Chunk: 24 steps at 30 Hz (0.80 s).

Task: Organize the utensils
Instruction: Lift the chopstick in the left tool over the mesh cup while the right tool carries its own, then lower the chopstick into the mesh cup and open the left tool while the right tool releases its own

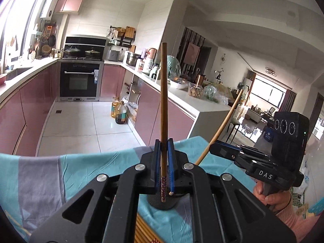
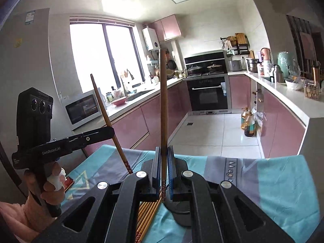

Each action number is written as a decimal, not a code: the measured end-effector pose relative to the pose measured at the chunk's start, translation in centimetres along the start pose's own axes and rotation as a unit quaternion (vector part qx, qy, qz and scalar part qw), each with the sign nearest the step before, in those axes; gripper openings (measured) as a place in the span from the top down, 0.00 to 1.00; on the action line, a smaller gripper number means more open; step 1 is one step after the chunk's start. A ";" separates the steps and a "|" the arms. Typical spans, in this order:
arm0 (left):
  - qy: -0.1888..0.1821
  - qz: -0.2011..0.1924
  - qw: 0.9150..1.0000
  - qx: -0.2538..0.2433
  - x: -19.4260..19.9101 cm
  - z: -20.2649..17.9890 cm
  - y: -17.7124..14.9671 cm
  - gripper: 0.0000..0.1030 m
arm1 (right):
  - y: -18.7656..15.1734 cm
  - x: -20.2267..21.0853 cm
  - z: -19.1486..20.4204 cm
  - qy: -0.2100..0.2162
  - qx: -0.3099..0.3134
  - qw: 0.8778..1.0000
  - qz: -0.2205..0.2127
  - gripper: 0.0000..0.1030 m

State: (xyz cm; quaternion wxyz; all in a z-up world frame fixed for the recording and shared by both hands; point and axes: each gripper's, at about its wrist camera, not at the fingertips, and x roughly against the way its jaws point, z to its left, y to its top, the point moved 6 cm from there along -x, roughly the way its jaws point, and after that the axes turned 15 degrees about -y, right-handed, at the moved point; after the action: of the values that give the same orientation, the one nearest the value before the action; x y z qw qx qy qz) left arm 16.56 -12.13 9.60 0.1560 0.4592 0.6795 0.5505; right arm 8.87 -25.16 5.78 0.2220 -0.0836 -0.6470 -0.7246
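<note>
My left gripper [image 1: 163, 151] is clamped on one upright chopstick [image 1: 163, 101], my right gripper [image 2: 163, 158] on another [image 2: 164, 111]. Only the right view shows the remaining chopsticks [image 2: 148, 212] on the cloth [image 2: 273, 178]; open floor [image 1: 85, 121] lies beyond its edge.

The kitchen was U-shaped, with pink lower cabinets [image 1: 30, 101] under white countertops [image 2: 287, 95]. A black built-in oven [image 1: 80, 81] sat at centre left of the left wrist view, below a dark range hood [image 1: 85, 42] and two lidded pots [image 1: 81, 51]. Glossy white floor tiles [image 1: 81, 121] reflected daylight. A large window [image 2: 101, 56] glowed in the upper left of the right wrist view, with a white microwave [image 2: 83, 109] below it. Oil bottles [image 1: 118, 111] stood on the floor. At right in the left wrist view, a bright living room [image 1: 263, 93] opened beyond.
</note>
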 end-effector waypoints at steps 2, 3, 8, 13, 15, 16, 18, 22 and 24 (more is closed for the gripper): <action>0.004 0.001 1.000 -0.007 -1.3 -0.4 0.6 0.93 | 0.4 -0.3 -0.6 -0.017 0.006 1.000 -0.005 0.95; 0.008 0.002 1.000 -0.010 -2.1 -0.2 0.5 0.93 | 0.4 -0.5 -0.8 -0.023 0.008 1.000 -0.005 0.95; 0.004 0.036 0.999 -0.007 -5.7 -0.2 -1.1 0.93 | -0.6 -2.6 -1.6 -0.038 0.022 0.999 0.030 0.95; -0.004 0.096 0.995 -0.001 -8.5 0.2 -4.7 0.93 | -3.1 -4.8 -1.7 -0.033 0.041 0.994 0.092 0.95; -0.001 0.117 0.993 0.003 -9.5 0.8 -6.2 0.93 | -4.0 -5.6 -1.3 -0.033 0.046 0.992 0.112 0.95; 0.002 0.124 0.992 0.005 -10.0 1.1 -6.8 0.93 | -4.4 -6.1 -1.3 -0.034 0.051 0.990 0.125 0.95; 0.001 0.136 0.991 0.010 -10.7 1.9 -7.8 0.93 | -5.1 -7.0 -1.1 -0.030 0.050 0.988 0.144 0.95; 0.010 0.150 0.989 0.008 -12.2 3.1 -8.9 0.92 | -5.2 -8.1 -1.2 -0.037 0.041 0.986 0.158 0.95; 0.013 0.154 0.988 0.010 -12.5 3.4 -9.1 0.92 | -5.1 -8.4 -1.3 -0.038 0.034 0.986 0.158 0.95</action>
State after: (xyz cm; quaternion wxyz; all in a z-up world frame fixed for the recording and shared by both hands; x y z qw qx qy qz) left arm 21.49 -19.72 -3.37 0.0558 0.5524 0.6083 0.5672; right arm 14.37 -24.35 -2.42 0.3116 -0.2047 -0.6581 -0.6542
